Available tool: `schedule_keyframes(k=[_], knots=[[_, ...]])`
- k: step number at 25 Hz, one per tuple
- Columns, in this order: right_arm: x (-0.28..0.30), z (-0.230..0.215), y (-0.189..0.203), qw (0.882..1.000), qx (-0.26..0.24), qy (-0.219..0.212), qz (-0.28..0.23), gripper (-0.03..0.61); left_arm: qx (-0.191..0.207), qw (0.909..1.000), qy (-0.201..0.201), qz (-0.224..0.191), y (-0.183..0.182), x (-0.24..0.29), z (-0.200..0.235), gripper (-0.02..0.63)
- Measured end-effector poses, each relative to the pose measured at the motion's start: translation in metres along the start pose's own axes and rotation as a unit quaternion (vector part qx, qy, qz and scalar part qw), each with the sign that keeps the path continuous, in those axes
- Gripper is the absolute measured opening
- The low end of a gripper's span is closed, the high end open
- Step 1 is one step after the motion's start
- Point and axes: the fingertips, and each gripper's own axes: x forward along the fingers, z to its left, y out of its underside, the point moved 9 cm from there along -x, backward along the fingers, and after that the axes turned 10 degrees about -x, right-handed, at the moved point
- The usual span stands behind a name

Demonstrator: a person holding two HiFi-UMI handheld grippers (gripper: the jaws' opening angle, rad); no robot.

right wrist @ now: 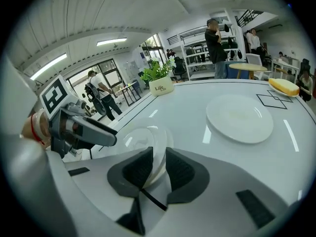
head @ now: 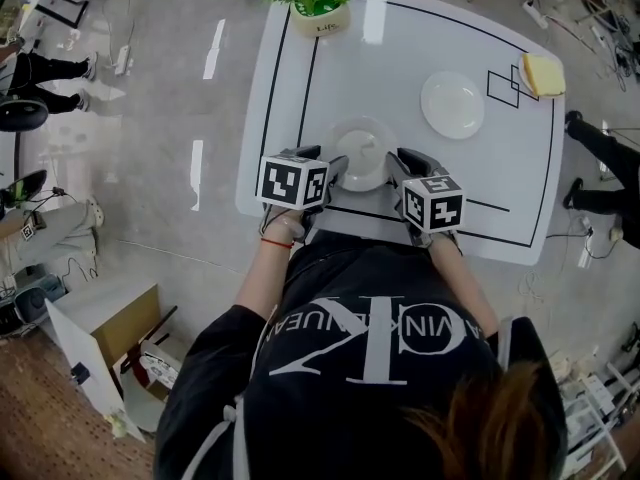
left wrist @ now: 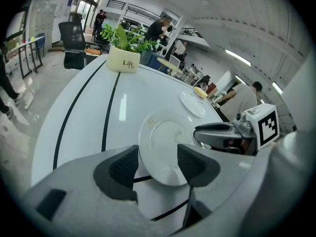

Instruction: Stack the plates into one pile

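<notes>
Two white plates are on the white table (head: 520, 208). The near plate (head: 360, 146) lies at the front edge, between both grippers. The far plate (head: 452, 104) lies flat to its right and further back (right wrist: 239, 117). My left gripper (head: 335, 173) straddles the near plate's (left wrist: 165, 142) left rim. Its pads (left wrist: 123, 167) stand apart, with clear room around the rim (left wrist: 158, 169). My right gripper (head: 395, 170) is at the plate's right rim. There the rim (right wrist: 159, 157) fills the narrow gap between the pads (right wrist: 180, 172), which sit against it on both sides.
A potted plant (head: 318, 6) stands at the table's far edge. A yellow sponge-like block (head: 543, 73) lies at the far right corner beside square floor marks. Black lines run across the tabletop. People and chairs stand around the room; a cardboard box (head: 110, 338) sits on the floor at left.
</notes>
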Motion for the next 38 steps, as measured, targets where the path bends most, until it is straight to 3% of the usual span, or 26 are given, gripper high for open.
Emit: schedule_keyframes(k=[17,26,32,38], knots=[[-0.008,0.002,0.000,1.000,-0.012,0.016,-0.022,0.074,0.023,0.9996,0.009,-0.012,-0.005,-0.006,-0.008,0.259],[-0.021,-0.005,0.001,0.998,0.010,0.035,-0.049,0.077,0.050,0.9982,0.029,-0.015,-0.012,-0.003,-0.024,0.262],[-0.045,-0.026,0.009,0.995,0.042,0.062,-0.066,0.081,0.059,0.9962,0.061,-0.021,-0.023,0.008,-0.051,0.245],[-0.073,-0.077,0.016,0.991,0.073,0.090,-0.073,0.081,0.055,0.9936,0.096,-0.023,-0.041,0.036,-0.092,0.238]])
